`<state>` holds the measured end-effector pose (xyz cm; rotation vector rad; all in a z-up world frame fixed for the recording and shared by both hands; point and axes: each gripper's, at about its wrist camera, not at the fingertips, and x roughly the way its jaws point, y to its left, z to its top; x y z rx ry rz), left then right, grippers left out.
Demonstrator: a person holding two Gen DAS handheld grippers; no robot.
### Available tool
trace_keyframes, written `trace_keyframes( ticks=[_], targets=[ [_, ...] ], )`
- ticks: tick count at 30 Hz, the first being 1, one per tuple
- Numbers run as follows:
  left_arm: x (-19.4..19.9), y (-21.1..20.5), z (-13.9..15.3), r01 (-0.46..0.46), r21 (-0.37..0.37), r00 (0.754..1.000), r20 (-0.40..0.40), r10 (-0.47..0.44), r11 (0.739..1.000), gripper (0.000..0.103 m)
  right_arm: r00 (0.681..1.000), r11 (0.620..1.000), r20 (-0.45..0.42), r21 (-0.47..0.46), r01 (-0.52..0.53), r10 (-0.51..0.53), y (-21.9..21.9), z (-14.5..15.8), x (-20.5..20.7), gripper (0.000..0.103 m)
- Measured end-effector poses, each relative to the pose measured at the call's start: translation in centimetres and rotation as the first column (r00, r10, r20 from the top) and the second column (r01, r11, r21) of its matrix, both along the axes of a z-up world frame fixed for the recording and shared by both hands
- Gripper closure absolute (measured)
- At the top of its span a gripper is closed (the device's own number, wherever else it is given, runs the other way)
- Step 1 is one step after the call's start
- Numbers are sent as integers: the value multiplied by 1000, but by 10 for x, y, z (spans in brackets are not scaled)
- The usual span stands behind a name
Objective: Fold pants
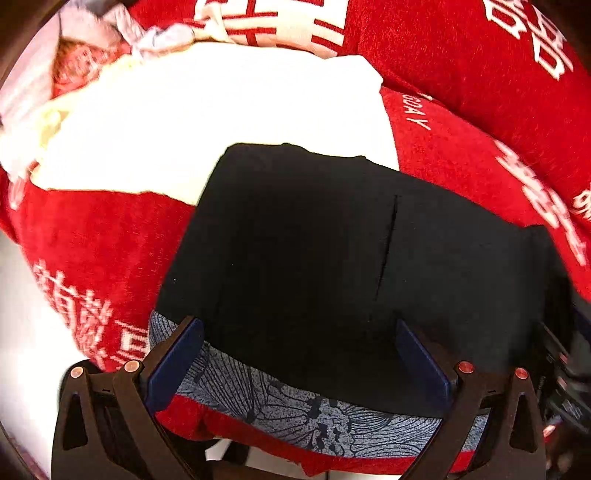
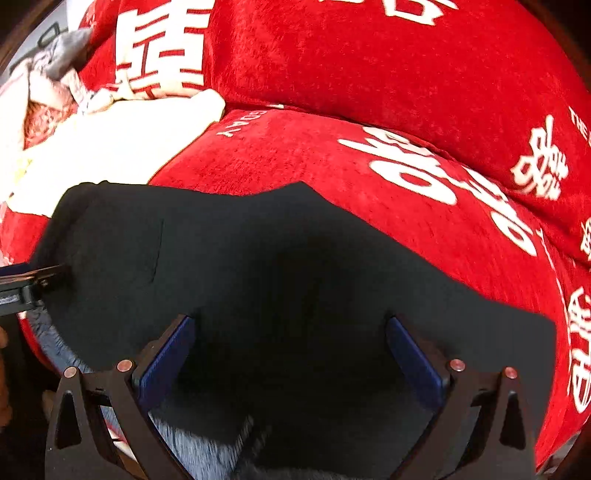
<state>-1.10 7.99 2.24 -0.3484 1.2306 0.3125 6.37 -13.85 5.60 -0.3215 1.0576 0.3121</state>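
Black pants (image 1: 332, 258) lie flat on a red blanket (image 1: 92, 251), near a white cloth (image 1: 203, 122). Left hand-held gripper (image 1: 299, 354) and right hand-held gripper (image 2: 290, 350) both hover spread over them, pinching nothing.

Red plush blanket (image 1: 92, 236) with white Chinese characters spread underneath. Red cushion (image 2: 369, 66) of matching print propped behind. White cloth (image 1: 207, 122) lying on the blanket, touching the cushion. Blue-grey floral fabric (image 1: 280, 402) at the near edge. Crumpled grey garment (image 2: 66, 55) far left.

Home: red sofa cover (image 2: 369, 74), strewn laundry (image 1: 110, 33)
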Motion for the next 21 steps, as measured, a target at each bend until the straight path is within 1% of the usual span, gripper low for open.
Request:
trace_keyframes(
  ticks=[1,3,4,5,9,12,13,14,16,18,19,21],
  targets=[
    [-1,2,0,9,-9,1000,3,-9,1000,0,1000,1000,2,-10,-3,3,3,-1,5,0],
    [-5,2,6,16,5,1000,14,-16,1000,0,1000,1000,5,-25,10,-10,7,3,14,0],
    [-7,4,9,13,13,1000,22,-14,1000,0,1000,1000,14,-23,17,-16,9,8,15,0],
    [-10,8,13,15,16,999,42,-15,1000,0,1000,1000,22,-1,8,-8,12,13,11,0],
    [-17,34,17,-14,17,998,60,13,1000,0,998,997,41,50,-57,55,30,20,-13,0],
    [-20,67,9,-49,11,998,39,48,999,0,991,988,42,85,-131,128,48,17,-31,0],
    [-23,76,6,-63,3,997,36,63,998,0,988,985,35,87,-151,149,54,14,-35,0],
    [-27,85,2,-82,-11,996,26,82,997,0,986,983,7,82,-166,166,62,6,-36,0],
    [-32,96,-7,-100,-44,995,4,100,994,0,986,985,-61,84,-152,157,70,-11,-28,0],
    [-38,101,-17,-96,-93,995,-3,96,991,0,990,983,-50,133,-126,134,69,-8,-20,0],
    [-39,101,-20,-94,-110,996,-2,94,989,0,992,985,-66,144,-96,106,69,-7,-12,0],
    [-41,100,-22,-86,-119,996,7,87,989,0,994,985,-82,163,-61,75,67,-5,-2,0]
  ],
)
